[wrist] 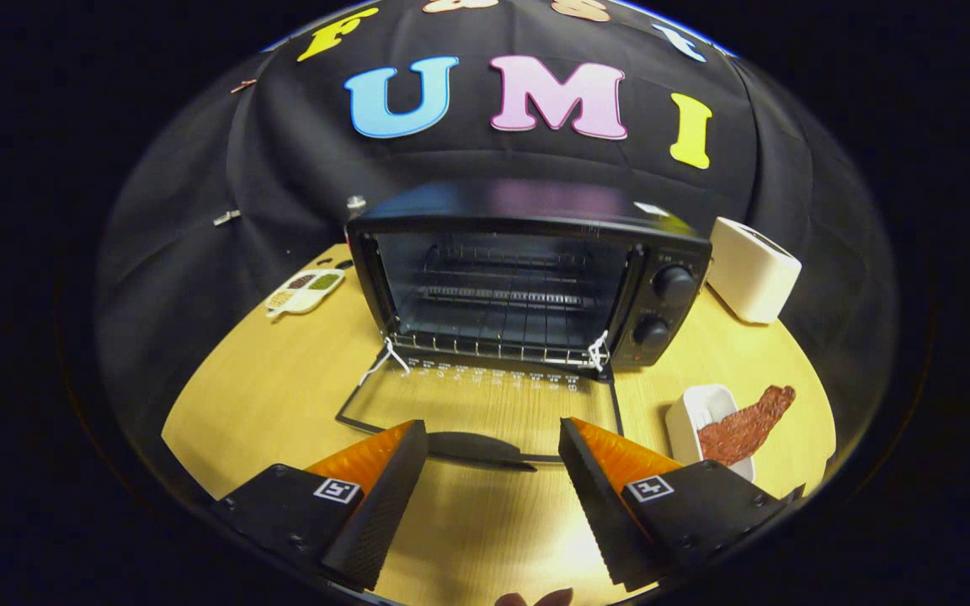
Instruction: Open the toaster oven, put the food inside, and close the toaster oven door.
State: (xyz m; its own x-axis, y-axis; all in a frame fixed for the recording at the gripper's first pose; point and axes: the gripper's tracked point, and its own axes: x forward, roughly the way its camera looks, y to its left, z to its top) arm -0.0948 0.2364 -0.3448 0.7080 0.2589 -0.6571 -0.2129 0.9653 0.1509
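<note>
Gripper view: the gripper (pixel 493 471) hangs above the wooden table (pixel 283 387), its 2 fingers spread wide and holding nothing. Just ahead of the fingertips, between them, lies the dark handle (pixel 477 446) of the toaster oven's (pixel 527 278) glass door (pixel 485 400), which is dropped flat onto the table — the oven stands open, its wire rack (pixel 493 345) bare.

The food, a flat reddish-brown strip of meat (pixel 746 425), lies off to the right of the right finger, draped half in and half over a small white tray (pixel 691 417), near the oven's knobs (pixel 674 286). It looks light, thin and limp, probably a little greasy — likely to sag or slip. A pinch across its raised outer end, clear of the tray wall, seems the surest hold.

Beyond, a white toaster (pixel 754 269) stands to the oven's right.
</note>
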